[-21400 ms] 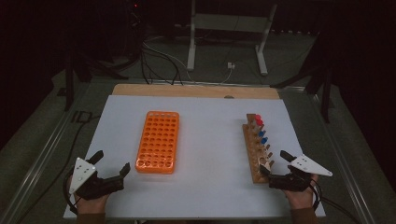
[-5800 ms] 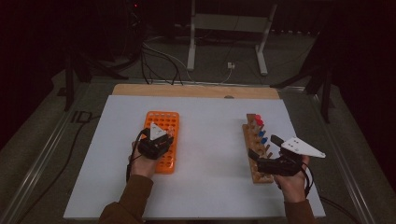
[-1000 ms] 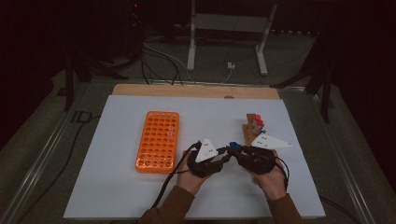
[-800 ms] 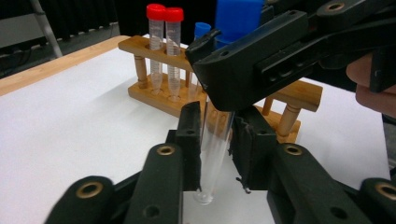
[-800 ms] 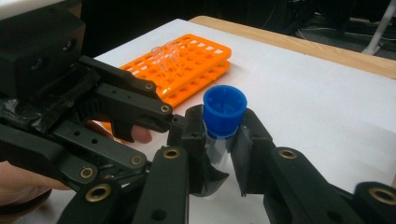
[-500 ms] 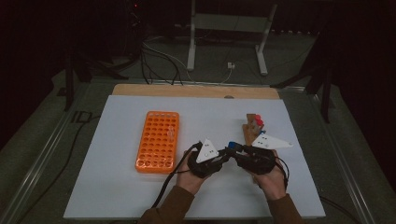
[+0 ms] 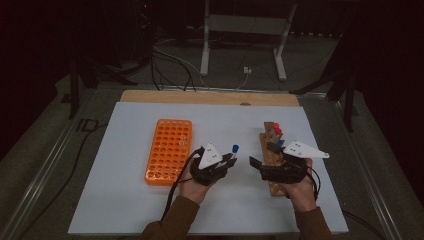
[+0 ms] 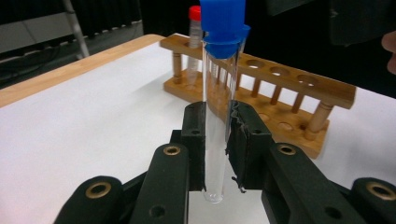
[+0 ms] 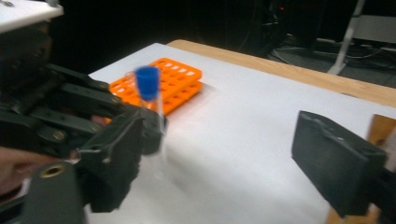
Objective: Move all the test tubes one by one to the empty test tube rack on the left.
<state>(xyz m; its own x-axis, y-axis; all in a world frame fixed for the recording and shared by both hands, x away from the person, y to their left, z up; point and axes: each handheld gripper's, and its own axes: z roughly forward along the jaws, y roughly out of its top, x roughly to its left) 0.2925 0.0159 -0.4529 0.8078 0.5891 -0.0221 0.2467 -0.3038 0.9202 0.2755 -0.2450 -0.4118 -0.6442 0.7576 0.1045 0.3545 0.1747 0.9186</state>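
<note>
On the white counter (image 7: 130, 200), the orange plastic tube rack (image 7: 168, 150) lies left of the wooden tube rack (image 7: 270, 137). Between them, the left gripper (image 7: 229, 161) has its fingers clenched on an upright clear blue-capped test tube (image 8: 219, 116). The right gripper (image 7: 260, 155), just beside, has just been opening, fingers released.

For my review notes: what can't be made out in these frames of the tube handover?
- Blue-capped tube: cap top cut off by the left gripper view's upper edge.
- Wooden rack: near end hidden by the right gripper in the high view.
- Orange rack: blurred in the right gripper view; the left gripper covers part.
</note>
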